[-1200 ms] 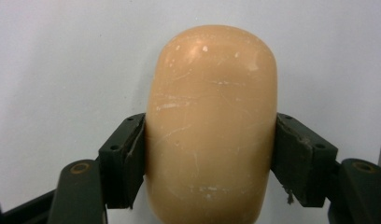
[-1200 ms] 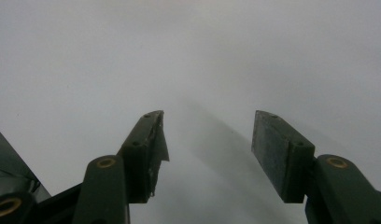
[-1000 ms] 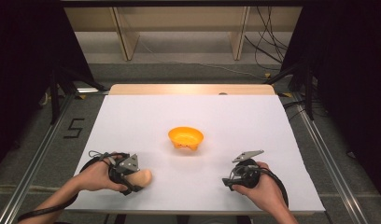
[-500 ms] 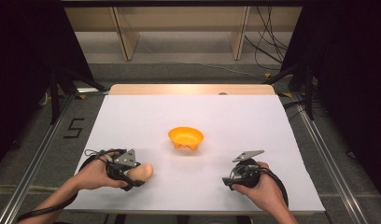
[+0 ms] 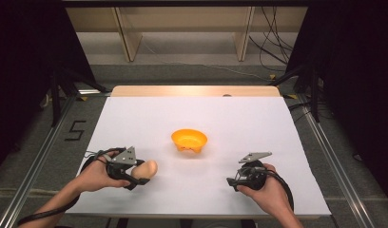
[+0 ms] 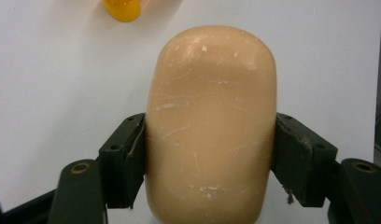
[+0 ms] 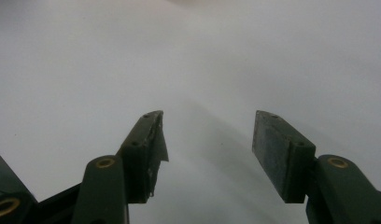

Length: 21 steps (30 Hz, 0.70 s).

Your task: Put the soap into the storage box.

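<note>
A smooth tan, potato-shaped object (image 6: 211,126) sits between the two pads of my left gripper (image 6: 209,154), which is shut on its sides. From above, that tan object (image 5: 148,168) pokes out to the right of my left gripper (image 5: 140,175), just above the white table near its front left. An orange bowl (image 5: 189,140) stands at the table's middle, and its rim shows as an orange bowl (image 6: 122,9) at the top of the left gripper view. My right gripper (image 7: 207,140) is open over bare white surface; in the high view the right gripper (image 5: 230,180) rests front right.
The white table sheet (image 5: 239,118) ends at a wooden strip (image 5: 197,91) along the far side. Metal rails (image 5: 35,161) run down both sides of the table. Wooden shelf legs and cables stand on the floor beyond.
The left gripper with the tan object has shifted slightly to the right, toward the bowl. The right gripper has stayed where it was.
</note>
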Each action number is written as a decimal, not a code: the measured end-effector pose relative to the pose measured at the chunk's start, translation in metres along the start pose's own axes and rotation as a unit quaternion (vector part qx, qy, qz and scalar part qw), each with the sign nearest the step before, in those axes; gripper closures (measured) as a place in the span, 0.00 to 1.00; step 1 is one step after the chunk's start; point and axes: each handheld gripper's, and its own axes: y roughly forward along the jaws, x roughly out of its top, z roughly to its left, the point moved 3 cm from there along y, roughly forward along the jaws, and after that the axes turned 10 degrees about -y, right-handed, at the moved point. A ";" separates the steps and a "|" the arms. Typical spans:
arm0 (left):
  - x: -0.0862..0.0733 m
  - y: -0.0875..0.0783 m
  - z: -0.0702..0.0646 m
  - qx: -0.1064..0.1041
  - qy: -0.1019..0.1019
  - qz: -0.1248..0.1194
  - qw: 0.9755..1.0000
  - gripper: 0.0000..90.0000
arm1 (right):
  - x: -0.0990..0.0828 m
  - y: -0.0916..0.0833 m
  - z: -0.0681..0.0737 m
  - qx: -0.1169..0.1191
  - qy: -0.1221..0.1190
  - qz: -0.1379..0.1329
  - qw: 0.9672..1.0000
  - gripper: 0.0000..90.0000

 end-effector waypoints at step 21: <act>0.014 -0.003 0.002 -0.001 -0.003 -0.033 0.999 0.35 | 0.000 -0.003 -0.002 0.000 0.011 -0.004 1.000 0.49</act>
